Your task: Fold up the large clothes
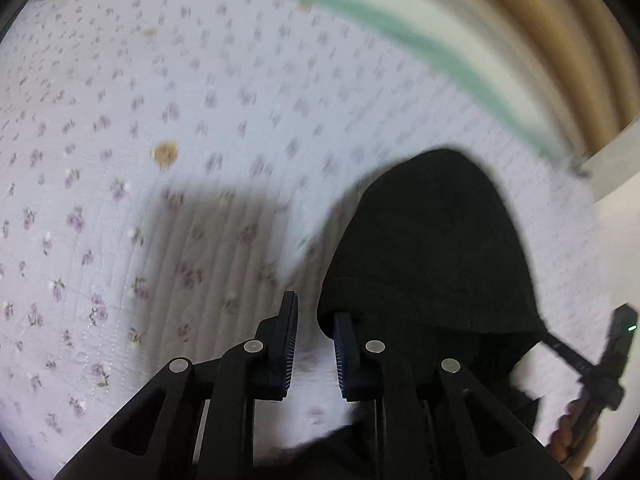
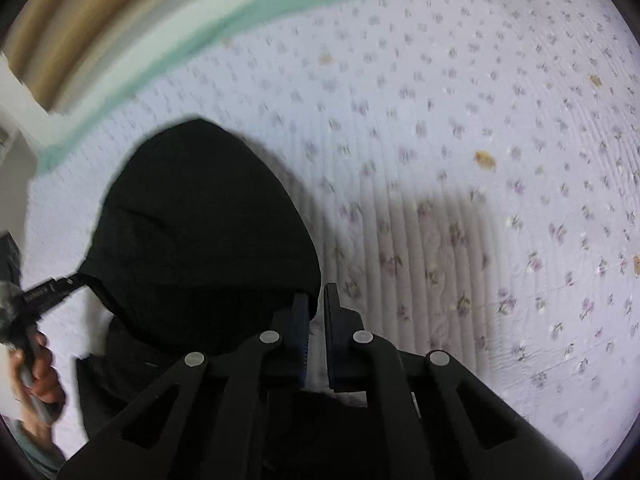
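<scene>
A black garment lies bunched on the flowered bedspread, drawn out to a point at either side. In the left wrist view my left gripper meets the garment's left hem, which runs in between the narrowly set pads. The right gripper pinches the opposite corner at the far right of that view. In the right wrist view my right gripper is shut at the black garment's right edge, and the left gripper clamps the stretched corner at the left. Both pictures are blurred.
The white quilted bedspread with purple flowers fills both views. A green band marks its far edge, with wooden floor beyond. A person's hand holds the left gripper's handle; another hand holds the right one.
</scene>
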A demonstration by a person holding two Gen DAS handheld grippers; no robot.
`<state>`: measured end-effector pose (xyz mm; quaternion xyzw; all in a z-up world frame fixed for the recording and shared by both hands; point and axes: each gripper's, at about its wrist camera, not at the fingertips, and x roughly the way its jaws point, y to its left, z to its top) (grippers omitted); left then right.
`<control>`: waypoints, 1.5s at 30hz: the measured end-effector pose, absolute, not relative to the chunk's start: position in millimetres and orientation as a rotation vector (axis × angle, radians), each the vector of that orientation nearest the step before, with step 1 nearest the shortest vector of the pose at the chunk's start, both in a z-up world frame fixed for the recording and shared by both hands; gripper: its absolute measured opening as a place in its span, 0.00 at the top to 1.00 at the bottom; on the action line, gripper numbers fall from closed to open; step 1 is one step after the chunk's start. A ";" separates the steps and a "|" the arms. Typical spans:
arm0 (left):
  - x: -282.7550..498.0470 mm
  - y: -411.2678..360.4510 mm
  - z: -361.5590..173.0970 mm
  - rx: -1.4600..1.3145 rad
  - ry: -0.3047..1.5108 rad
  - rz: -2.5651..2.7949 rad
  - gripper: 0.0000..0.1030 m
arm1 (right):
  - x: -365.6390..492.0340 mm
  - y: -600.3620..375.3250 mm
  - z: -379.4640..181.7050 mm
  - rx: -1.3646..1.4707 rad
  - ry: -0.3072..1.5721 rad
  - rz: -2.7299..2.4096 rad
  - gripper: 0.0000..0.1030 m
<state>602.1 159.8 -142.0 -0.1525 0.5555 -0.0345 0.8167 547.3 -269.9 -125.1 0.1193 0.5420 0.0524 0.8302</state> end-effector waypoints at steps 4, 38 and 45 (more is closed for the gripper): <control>613.9 148.9 -180.9 -0.245 1.276 -0.057 0.76 | 559.4 -266.2 -170.4 0.280 1.259 0.113 0.94; 649.3 118.5 -82.8 -0.177 1.018 -0.293 0.39 | 611.5 -222.3 -78.6 0.144 1.091 0.484 0.37; 710.7 112.1 -119.8 -0.242 1.190 -0.359 0.32 | 674.0 -220.4 -102.0 0.190 1.170 0.478 0.36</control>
